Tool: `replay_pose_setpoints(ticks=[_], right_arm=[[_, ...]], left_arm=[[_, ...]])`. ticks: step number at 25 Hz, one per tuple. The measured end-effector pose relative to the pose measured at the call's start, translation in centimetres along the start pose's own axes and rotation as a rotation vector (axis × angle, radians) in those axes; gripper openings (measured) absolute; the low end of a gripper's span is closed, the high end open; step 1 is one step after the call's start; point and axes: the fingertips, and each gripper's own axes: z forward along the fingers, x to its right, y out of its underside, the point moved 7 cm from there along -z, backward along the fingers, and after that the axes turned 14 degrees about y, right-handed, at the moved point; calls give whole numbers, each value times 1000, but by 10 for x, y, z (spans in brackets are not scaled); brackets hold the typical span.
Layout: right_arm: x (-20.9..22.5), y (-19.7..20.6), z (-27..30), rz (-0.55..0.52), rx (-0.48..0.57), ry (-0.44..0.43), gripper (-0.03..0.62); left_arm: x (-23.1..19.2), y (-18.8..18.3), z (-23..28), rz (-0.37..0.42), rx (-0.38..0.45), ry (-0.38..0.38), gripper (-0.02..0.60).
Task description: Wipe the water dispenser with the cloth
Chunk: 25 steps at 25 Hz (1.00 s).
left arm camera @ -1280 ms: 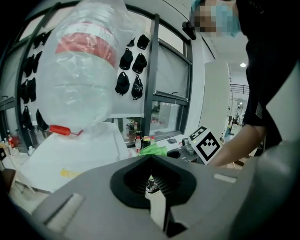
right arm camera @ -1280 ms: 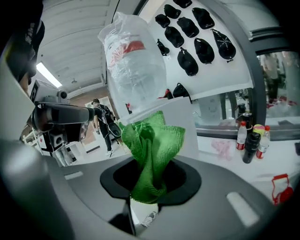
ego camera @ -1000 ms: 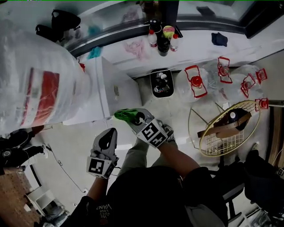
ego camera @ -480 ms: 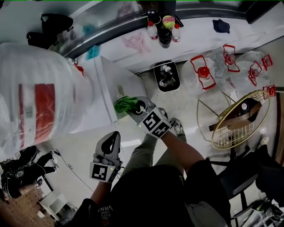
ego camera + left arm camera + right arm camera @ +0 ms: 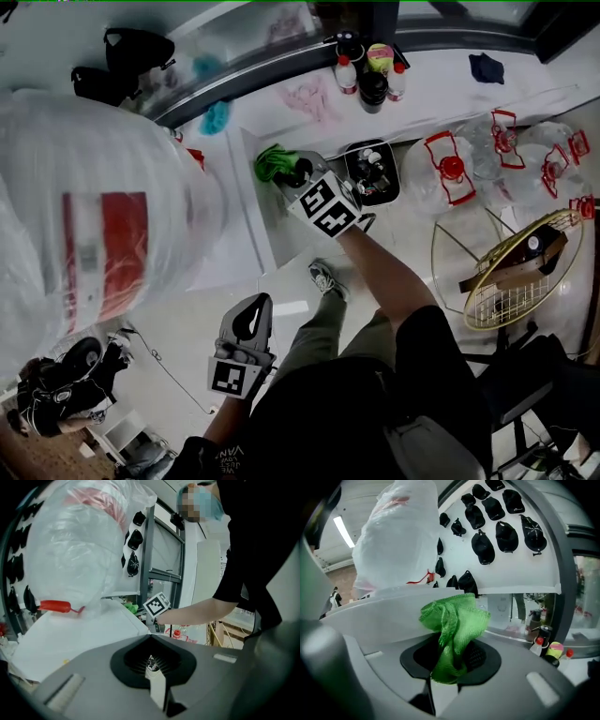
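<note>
The white water dispenser (image 5: 251,220) stands at the left under a big water bottle wrapped in clear plastic (image 5: 94,216). My right gripper (image 5: 289,174) is shut on a bunched green cloth (image 5: 274,161), which is pressed against the dispenser's upper far edge. In the right gripper view the cloth (image 5: 453,627) stands up out of the shut jaws of the right gripper (image 5: 447,670) against the white dispenser panel (image 5: 379,616). My left gripper (image 5: 255,317) hangs low near my body, shut and empty. From the left gripper (image 5: 151,665) I see the dispenser top (image 5: 79,637).
A black bin (image 5: 372,172) full of small items sits on the floor right of the dispenser. Empty jugs with red handles (image 5: 450,169) and a gold wire rack (image 5: 511,272) stand further right. Bottles (image 5: 370,70) line the ledge. A cable (image 5: 164,361) runs along the floor.
My right gripper has carried the green cloth away from me, up along the dispenser's side to its upper far edge. The left gripper has stayed low and shut.
</note>
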Motion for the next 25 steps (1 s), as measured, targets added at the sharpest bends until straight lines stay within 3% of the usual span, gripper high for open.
replay_pose_setpoints(ticks=[8, 13, 18, 25], right_arm=[[29, -19, 53, 32, -33, 76, 114], [33, -18, 40, 32, -32, 99, 114], [10, 11, -17, 31, -10, 20, 114], [-47, 72, -96, 139, -25, -127, 114]], left_arm=[[0, -4, 1, -5, 10, -41, 2], [8, -10, 3, -15, 21, -68, 3], [19, -15, 12, -14, 32, -65, 2], [28, -21, 34, 3, 53, -68, 3]])
